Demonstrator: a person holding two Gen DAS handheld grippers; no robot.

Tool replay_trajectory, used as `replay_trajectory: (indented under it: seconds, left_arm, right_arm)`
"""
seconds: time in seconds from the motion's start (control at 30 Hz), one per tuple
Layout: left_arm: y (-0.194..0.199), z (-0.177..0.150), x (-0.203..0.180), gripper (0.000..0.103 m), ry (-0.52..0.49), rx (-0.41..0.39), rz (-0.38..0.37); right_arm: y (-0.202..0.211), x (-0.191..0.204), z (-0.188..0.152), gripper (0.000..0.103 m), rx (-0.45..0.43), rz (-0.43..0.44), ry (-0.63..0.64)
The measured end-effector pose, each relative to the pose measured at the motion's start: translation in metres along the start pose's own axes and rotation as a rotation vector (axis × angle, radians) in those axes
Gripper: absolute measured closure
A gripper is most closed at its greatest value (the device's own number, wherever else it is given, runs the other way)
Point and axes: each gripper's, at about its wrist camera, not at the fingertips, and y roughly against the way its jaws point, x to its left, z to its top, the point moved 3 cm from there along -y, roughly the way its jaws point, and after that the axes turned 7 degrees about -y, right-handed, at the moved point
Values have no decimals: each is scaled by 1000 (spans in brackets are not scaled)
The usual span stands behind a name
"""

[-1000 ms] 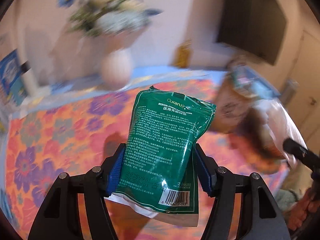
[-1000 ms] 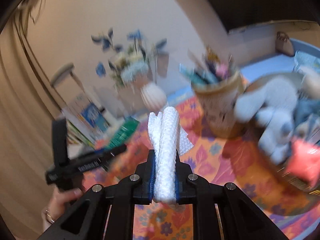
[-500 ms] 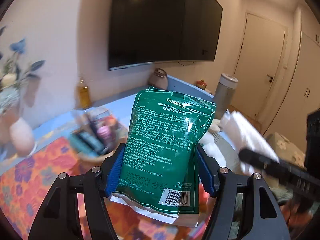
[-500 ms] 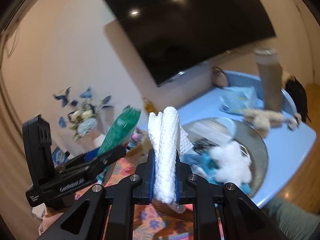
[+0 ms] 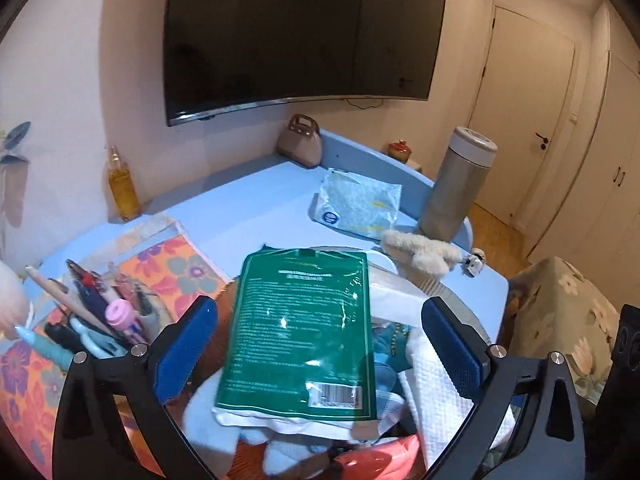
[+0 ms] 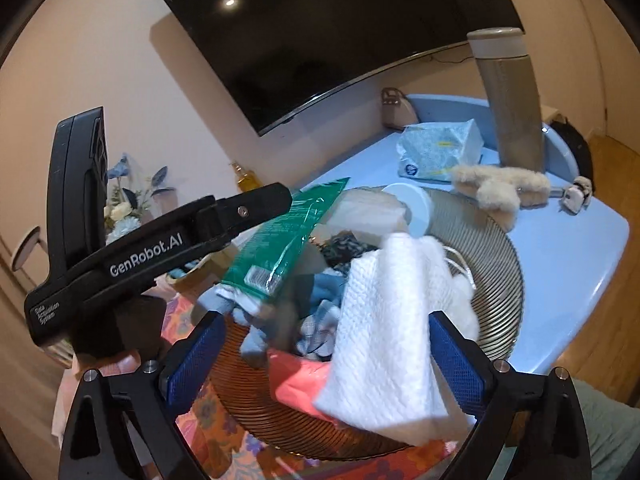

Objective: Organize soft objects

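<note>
Blue table — both tongs opening, green pouch and white cloth free.

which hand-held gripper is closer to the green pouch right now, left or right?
Left. The green pouch lies between the opening jaws of the left hand-held gripper, pads clear of it. The right hand-held gripper sits beside it, straddling the white towel.

Black grippers — blue-padded jaws
</note>
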Motion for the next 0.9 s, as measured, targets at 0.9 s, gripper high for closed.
replay_trajectory:
  seconds: [0.9]
  left_arm:
    - [220,-146,179,1,254,-7,551]
  right_arm:
    - [-25,200,-79,0,77,144,271]
